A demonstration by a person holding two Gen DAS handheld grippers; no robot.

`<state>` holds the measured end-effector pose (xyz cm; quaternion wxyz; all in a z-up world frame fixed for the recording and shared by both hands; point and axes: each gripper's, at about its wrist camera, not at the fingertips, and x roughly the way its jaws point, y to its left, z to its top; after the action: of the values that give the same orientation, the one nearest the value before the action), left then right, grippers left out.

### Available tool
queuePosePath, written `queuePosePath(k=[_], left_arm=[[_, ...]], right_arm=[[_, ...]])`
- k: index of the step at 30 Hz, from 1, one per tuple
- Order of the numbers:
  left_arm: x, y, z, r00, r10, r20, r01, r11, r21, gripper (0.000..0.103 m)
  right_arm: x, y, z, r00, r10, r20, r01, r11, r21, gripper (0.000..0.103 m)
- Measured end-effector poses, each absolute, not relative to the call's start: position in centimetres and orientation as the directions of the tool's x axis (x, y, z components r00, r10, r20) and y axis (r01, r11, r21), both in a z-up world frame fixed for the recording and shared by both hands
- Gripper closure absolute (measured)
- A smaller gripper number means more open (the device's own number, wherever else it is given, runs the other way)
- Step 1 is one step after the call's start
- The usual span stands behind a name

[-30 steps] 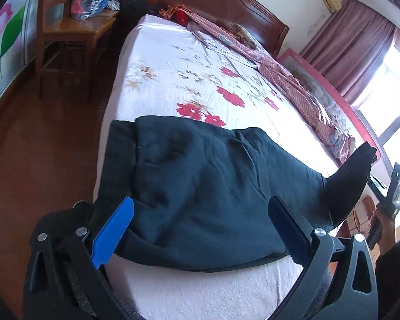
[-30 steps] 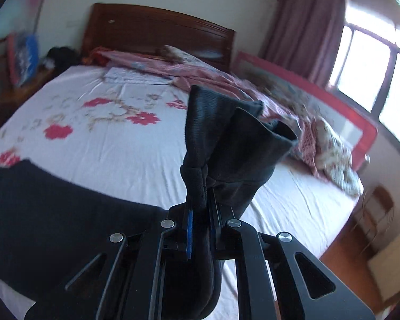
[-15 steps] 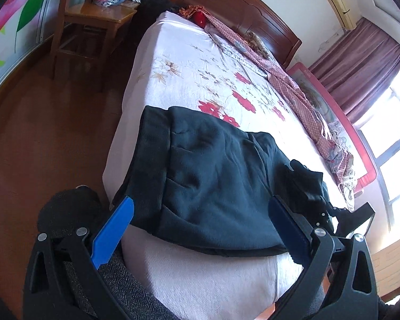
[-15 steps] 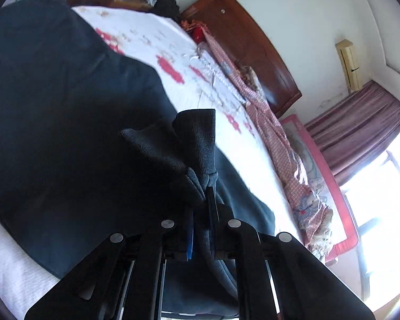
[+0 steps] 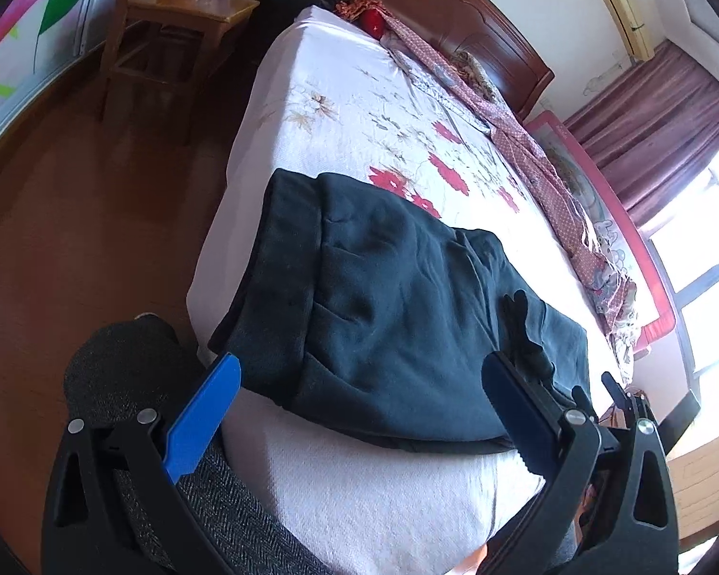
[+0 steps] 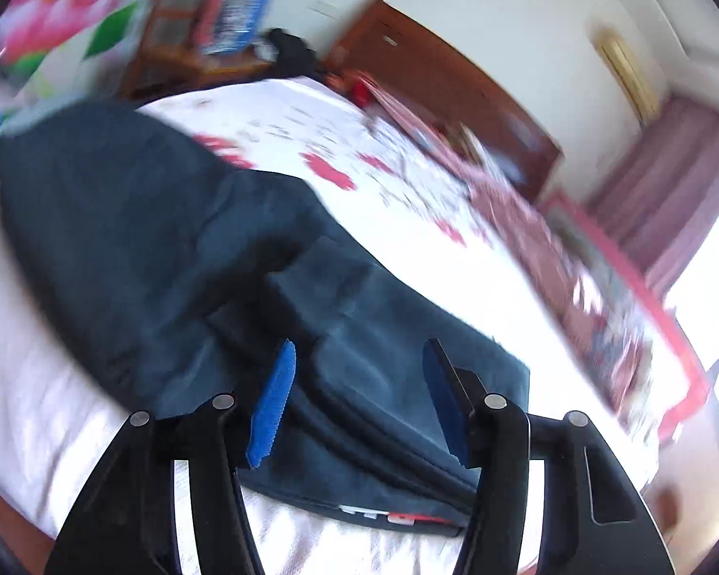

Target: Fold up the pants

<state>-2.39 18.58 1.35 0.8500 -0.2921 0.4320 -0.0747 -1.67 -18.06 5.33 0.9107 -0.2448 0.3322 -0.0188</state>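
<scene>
Now my right gripper (image 6: 357, 395) has just opened above the folded pants (image 5: 388, 316) on the bed (image 5: 359, 493), left gripper (image 5: 359, 407) spread wide, both empty.

Both your grippers: jaws apart.
Left gripper (image 5: 359, 407) spread wide; right gripper (image 6: 359, 393) just opened, gripping nothing.

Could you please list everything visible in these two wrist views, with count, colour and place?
pants: one pair, dark navy, folded at the near end of the bed
bed: one, white sheet with red flowers, wooden headboard
pink patterned bedding: one heap, along the bed's far side
wooden chair: one, brown, beside the headboard
curtain: one, mauve, by the window
person's leg: one, grey trousers, at the bed's corner
left gripper: black, blue pads, jaws wide open
right gripper: jaws just opened, over the pants, not pressing them
</scene>
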Motion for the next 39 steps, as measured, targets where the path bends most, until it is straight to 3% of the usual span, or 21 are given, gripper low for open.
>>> queuePosePath(k=[3, 6, 8, 11, 14, 18, 32, 34, 38, 39], left_arm=[[-2.4, 18.8, 1.3, 0.619, -0.377, -0.689, -0.131, 0.816, -0.564, 0.002], [-2.5, 19.6, 1.8, 0.632, -0.360, -0.687, -0.139, 0.819, -0.557, 0.002], [-2.4, 20.6, 2.0, 0.639, -0.342, -0.689, -0.153, 0.821, -0.550, 0.002], [-2.2, 22.4, 1.8, 0.634, -0.328, -0.700, -0.176, 0.820, -0.544, 0.002], [-1.1, 23.9, 1.0, 0.593, -0.353, -0.723, -0.179, 0.818, -0.547, 0.002], [0.8, 24.4, -0.6, 0.557, -0.426, -0.713, -0.156, 0.789, -0.594, 0.002], [2.5, 22.4, -5.7, 0.487, -0.591, -0.643, -0.229, 0.624, -0.747, 0.004], [2.2, 22.6, -5.6, 0.505, -0.599, -0.621, -0.235, 0.597, -0.767, 0.010], [1.6, 23.5, -5.9, 0.514, -0.581, -0.631, -0.256, 0.598, -0.759, 0.059], [1.5, 23.6, -6.0, 0.515, -0.586, -0.626, -0.258, 0.590, -0.765, 0.063]], right_arm=[[0.2, -19.4, 4.4, 0.755, -0.243, -0.609, -0.045, 0.907, -0.418, 0.048], [0.9, -16.3, -0.5, 0.690, -0.277, -0.669, -0.180, 0.829, -0.530, 0.048], [-0.4, -16.0, -0.8, 0.744, -0.311, -0.591, -0.146, 0.788, -0.599, 0.048], [-1.4, -17.2, 1.8, 0.725, -0.264, -0.636, -0.088, 0.880, -0.466, 0.048], [-3.7, -18.8, 4.3, 0.759, -0.215, -0.615, 0.003, 0.945, -0.327, 0.048], [-6.3, -19.0, 4.3, 0.771, -0.192, -0.607, 0.038, 0.966, -0.257, 0.048], [-3.0, -18.4, 1.5, 0.758, -0.142, -0.636, -0.063, 0.955, -0.288, 0.048], [-2.9, -18.5, 1.3, 0.751, -0.145, -0.645, -0.062, 0.956, -0.287, 0.048], [-2.5, -19.0, 1.0, 0.734, -0.145, -0.664, -0.057, 0.960, -0.273, 0.048], [-2.4, -19.0, 0.9, 0.731, -0.143, -0.667, -0.057, 0.962, -0.268, 0.048]])
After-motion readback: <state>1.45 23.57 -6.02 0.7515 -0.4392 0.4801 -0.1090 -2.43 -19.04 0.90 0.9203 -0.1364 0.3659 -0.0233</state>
